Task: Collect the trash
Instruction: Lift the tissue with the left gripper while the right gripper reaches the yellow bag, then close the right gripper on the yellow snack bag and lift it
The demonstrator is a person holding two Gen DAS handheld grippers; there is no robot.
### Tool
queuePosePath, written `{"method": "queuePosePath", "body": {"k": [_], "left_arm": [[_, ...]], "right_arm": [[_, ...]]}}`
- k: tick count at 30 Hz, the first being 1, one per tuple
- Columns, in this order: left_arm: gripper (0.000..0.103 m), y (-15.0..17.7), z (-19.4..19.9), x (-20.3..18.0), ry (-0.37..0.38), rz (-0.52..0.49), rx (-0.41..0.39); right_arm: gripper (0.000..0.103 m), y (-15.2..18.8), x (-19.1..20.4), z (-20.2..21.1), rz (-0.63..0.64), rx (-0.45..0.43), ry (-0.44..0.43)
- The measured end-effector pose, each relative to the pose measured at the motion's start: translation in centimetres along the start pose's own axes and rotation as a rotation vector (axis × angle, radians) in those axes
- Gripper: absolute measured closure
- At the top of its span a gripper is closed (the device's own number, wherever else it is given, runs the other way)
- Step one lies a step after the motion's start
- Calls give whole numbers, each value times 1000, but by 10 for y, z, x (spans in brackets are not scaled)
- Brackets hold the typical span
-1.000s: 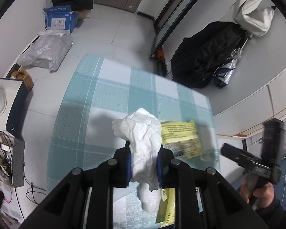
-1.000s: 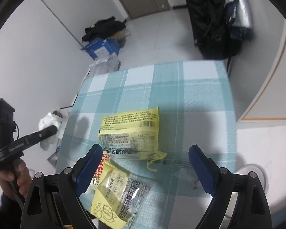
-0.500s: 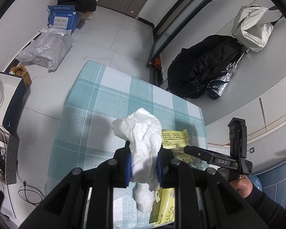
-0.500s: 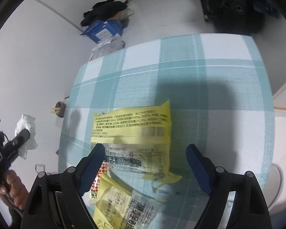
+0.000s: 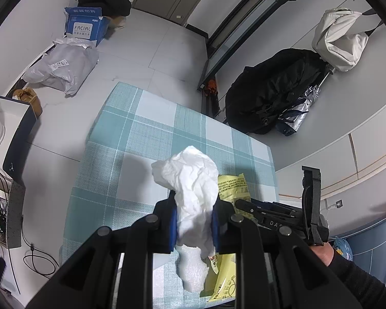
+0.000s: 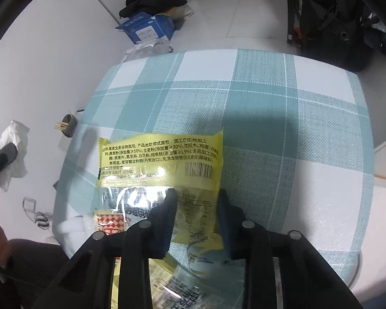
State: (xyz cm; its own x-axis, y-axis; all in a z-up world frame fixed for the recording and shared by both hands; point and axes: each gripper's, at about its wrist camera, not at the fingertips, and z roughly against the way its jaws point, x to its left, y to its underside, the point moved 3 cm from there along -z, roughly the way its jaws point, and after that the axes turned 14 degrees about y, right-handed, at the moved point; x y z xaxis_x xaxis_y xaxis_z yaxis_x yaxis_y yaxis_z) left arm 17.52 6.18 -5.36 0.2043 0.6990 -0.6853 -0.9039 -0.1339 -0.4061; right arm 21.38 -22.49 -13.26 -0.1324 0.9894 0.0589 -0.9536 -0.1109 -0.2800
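White tissue [image 5: 193,180], crumpled, sits clamped between the fingers of the left gripper [image 5: 194,221] above the checked table [image 5: 131,139]; a yellow wrapper [image 5: 231,186] lies just beyond (partly hidden by the right gripper [image 5: 278,212]), and a foam scrap [image 5: 193,267] lies below. In the right wrist view, the right gripper's fingers [image 6: 167,211] have closed narrowly on the wrapper's clear lower part, pinching it against the tablecloth, while a second wrapper [image 6: 182,293] lies nearer.

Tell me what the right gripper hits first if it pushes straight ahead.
The yellow wrapper: the right gripper is already closed on its near end, so pushing on likely shoves it across the tablecloth. Nothing else shows ahead.
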Motion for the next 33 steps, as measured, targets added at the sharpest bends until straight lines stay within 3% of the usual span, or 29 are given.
{"method": "queuePosePath", "body": {"k": [9,33], "left_arm": [[87,1,-3,0,-12,0,6],[87,4,-3,-7,-62,-70,-5]], "right_arm": [[97,4,-8,4,-33,-32,3],[101,-8,-14,40,-86,-140,-40]]}}
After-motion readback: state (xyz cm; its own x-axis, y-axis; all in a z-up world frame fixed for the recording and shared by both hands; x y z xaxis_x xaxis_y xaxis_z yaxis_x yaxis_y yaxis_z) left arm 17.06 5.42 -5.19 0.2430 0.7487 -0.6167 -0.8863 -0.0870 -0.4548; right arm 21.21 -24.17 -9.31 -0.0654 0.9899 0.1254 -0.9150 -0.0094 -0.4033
